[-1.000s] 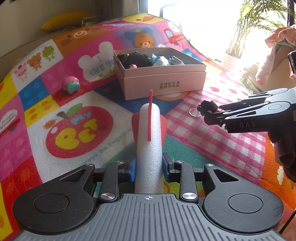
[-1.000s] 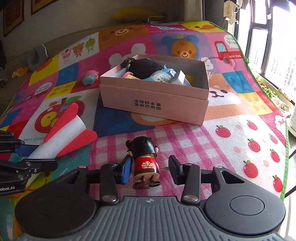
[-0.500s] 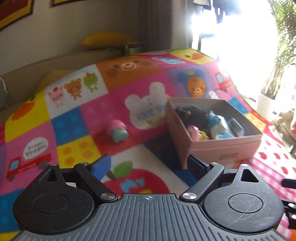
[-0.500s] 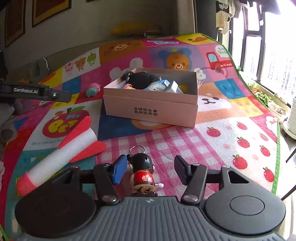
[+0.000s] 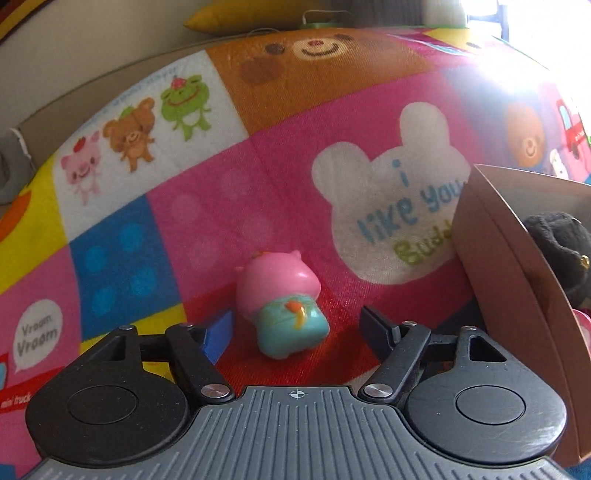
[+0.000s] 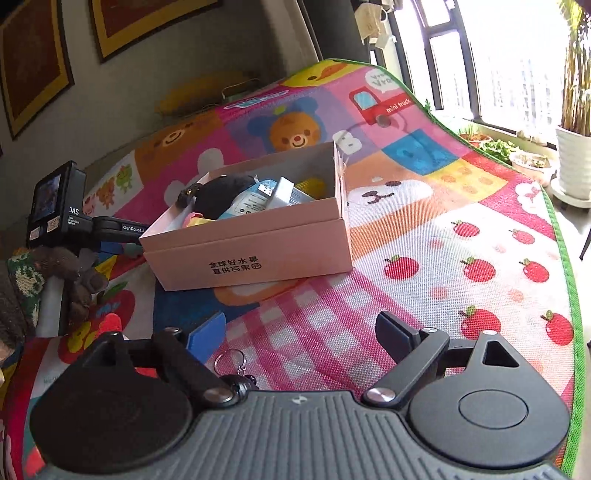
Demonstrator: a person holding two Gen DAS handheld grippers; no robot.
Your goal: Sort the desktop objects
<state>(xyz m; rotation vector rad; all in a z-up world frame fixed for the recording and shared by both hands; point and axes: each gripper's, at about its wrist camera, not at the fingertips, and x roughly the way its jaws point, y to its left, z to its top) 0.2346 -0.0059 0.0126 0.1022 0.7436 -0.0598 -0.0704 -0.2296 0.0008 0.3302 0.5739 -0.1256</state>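
Left wrist view: left gripper (image 5: 295, 326) points down at the mat (image 5: 221, 206); jaws apart and closing, pads clear of the toy on both sides; pink toy (image 5: 282, 306) with a teal body lies tipped on a red patch of the mat, between the two fingers, nearer the blue pad on the left; box (image 5: 517, 280) sits at the right edge, near corner just beside the right finger; black plush (image 5: 557, 243) visible inside it, only partly in frame; yellow cushion (image 5: 273, 16) at the far edge, beyond the mat.

Right wrist view: right gripper (image 6: 301, 334) has its jaws wide and still opening; nothing pressed between the pads; doll (image 6: 242, 384) with a key ring (image 6: 231, 360) sits low by the inner side of the left finger, mostly hidden behind the gripper body, touching or not I cannot tell; box (image 6: 251, 254) stands further off on the mat (image 6: 424, 251), open top, holding the black plush (image 6: 221, 194), a blue-white packet (image 6: 251, 201) and other small items; left gripper (image 6: 110, 230) shows at the box's left side, held by a gloved hand (image 6: 74, 280); potted plant (image 6: 576, 110) by the window on the right.
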